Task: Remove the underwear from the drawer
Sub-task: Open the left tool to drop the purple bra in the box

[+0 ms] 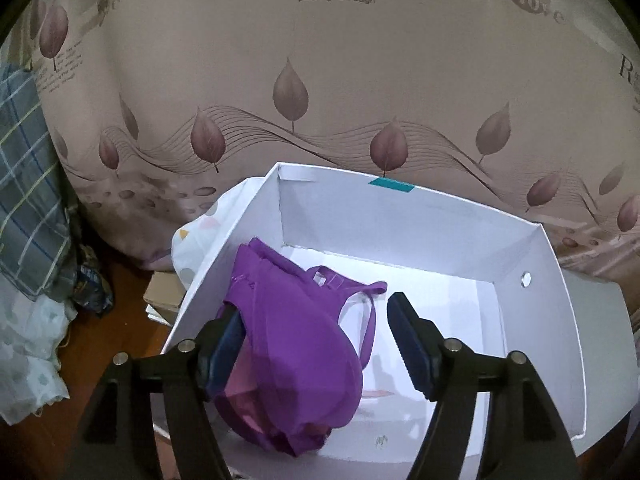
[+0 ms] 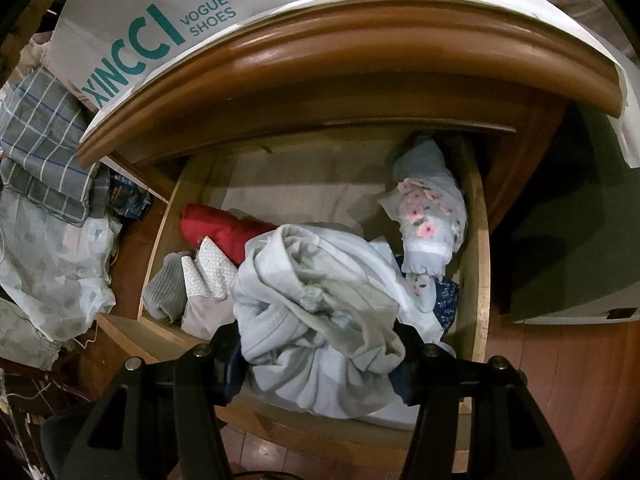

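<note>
The left gripper (image 1: 316, 344) is standing with its jaws parted over a white cardboard box (image 1: 532, 288). A purple bra (image 1: 296, 344) is lying between the fingers, leaning against the left blue pad (image 1: 226, 344), while the right pad is well clear of the cloth with a gap showing. The bra is draping over the box's left wall, most of it hanging inside. Behind the box a pinkish curtain (image 1: 320, 80) printed with leaves and lettering is filling the background, and a spotted white bag (image 1: 196, 240) is sitting just beside the box's left wall.

The right gripper (image 2: 320, 352) is pinching a bundle of pale blue-grey underwear (image 2: 320, 304), both fingers pressing into the cloth, right over the open wooden drawer (image 2: 478, 240). More clothing is lying in the drawer: a red piece (image 2: 220, 228) at the back left, a grey ribbed one (image 2: 168, 292) at the left front, and a flowered white piece (image 2: 432, 220) against the right wall. Above the drawer the cabinet's rounded wooden top (image 2: 340, 56) is carrying the shoe box with teal lettering (image 2: 152, 36). Checked fabric (image 2: 44, 140) is heaped to the left of the cabinet.
</note>
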The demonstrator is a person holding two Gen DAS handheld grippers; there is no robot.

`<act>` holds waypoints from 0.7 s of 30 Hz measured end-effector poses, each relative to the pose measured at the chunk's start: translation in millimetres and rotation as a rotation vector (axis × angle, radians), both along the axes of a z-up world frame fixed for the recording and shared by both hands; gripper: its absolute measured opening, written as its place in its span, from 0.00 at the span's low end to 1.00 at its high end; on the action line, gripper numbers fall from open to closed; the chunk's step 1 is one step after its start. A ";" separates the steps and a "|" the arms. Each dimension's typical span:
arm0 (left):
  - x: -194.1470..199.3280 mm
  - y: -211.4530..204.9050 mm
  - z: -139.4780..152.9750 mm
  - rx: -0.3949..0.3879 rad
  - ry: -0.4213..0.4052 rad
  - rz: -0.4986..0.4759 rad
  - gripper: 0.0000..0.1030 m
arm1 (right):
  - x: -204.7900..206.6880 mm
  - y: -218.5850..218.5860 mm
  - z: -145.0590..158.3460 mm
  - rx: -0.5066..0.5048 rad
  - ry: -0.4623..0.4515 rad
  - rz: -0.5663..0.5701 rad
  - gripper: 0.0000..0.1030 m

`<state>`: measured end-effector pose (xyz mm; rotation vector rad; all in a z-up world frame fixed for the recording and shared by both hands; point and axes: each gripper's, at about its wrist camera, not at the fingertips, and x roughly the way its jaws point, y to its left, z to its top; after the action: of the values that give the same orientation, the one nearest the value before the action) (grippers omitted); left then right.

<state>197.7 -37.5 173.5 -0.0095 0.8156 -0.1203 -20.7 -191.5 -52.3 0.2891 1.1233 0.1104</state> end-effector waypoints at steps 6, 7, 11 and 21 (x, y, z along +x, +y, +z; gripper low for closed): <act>-17.3 2.7 11.6 0.036 -0.065 -0.015 0.69 | 0.9 1.2 -0.3 -0.015 -0.003 0.001 0.56; -22.8 1.3 17.5 0.068 -0.097 -0.020 0.70 | 1.2 1.6 -0.8 -0.019 -0.003 0.001 0.56; -40.0 -0.2 35.6 0.103 -0.157 -0.049 0.74 | 1.7 2.3 -2.0 -0.028 -0.006 0.005 0.56; -88.7 24.4 42.6 0.118 -0.193 -0.019 0.75 | -0.9 2.9 -1.2 -0.067 -0.035 0.000 0.56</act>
<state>109.0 -13.1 216.2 0.1199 0.6292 -0.0895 -21.6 -188.6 -53.4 0.2266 1.0902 0.0773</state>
